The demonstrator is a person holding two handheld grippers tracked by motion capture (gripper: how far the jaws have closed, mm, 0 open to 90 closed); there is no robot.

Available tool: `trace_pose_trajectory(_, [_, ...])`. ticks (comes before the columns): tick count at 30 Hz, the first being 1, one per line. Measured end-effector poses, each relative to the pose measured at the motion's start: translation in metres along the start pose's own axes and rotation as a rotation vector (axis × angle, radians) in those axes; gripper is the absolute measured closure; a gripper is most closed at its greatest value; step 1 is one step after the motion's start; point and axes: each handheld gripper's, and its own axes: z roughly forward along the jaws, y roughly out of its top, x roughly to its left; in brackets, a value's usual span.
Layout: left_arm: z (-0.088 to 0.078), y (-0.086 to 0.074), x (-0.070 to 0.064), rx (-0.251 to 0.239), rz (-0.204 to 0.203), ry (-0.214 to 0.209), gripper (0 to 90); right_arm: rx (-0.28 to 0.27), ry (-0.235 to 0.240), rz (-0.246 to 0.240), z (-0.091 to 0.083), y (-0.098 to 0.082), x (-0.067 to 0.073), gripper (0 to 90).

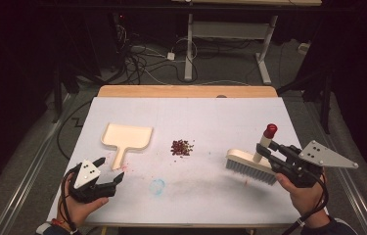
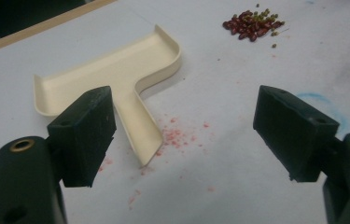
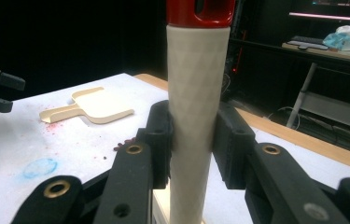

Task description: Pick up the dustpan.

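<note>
So the sweep-up job was barely underway at this point. The tabletop point(image 1: 269, 112) was white with some pinkish smudges and a faint blue ring near its front edge, and nothing had been swept anywhere yet. The brush point(image 1: 251, 168) sat toward the right edge, bristles down on the surface, with the right claw point(image 1: 268, 150) clamped on its pale upright handle just under the red cap, so the grab part looked done. The dustpan point(image 1: 126, 138) lay flat left of centre, cream plastic, shallow rim, short handle pointing at the front edge. It hadn't been picked up: the left claw point(image 1: 108, 170) hung near the front-left corner with its jaws wide apart and nothing between them, just short of that handle. The bean pile point(image 1: 182, 147) was mid-tabletop between pan and brush, a small tight heap of dark red beans with a few greenish ones, plus some strays around it. I'd say still to do: grab the pan, push the beans in.
</note>
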Motion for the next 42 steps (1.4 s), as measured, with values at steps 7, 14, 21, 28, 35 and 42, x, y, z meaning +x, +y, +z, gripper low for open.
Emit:
trace_pose_trajectory(7, [0.002,0.000,0.002,0.049,0.013,0.026,20.3,-0.005,0.006,0.005,0.001,-0.001,0.000,70.3])
trace_pose_trajectory(14, [0.006,0.000,0.007,0.060,-0.002,0.031,20.4,0.007,0.000,0.006,0.000,0.000,0.001,70.3])
trace_pose_trajectory(21, [0.022,0.009,0.023,0.144,-0.118,0.048,20.4,0.004,0.002,-0.003,0.001,0.001,0.004,70.3])
trace_pose_trajectory(28, [0.065,0.018,0.038,0.270,-0.188,0.027,26.9,0.007,-0.010,0.009,0.004,0.000,0.002,70.3])
trace_pose_trajectory(35, [0.090,0.010,0.048,0.341,-0.270,0.037,29.5,0.012,-0.002,0.010,0.005,-0.001,0.003,70.2])
trace_pose_trajectory(42, [0.097,0.014,0.049,0.328,-0.260,0.048,45.1,0.029,0.015,-0.004,0.008,-0.002,0.005,70.3])
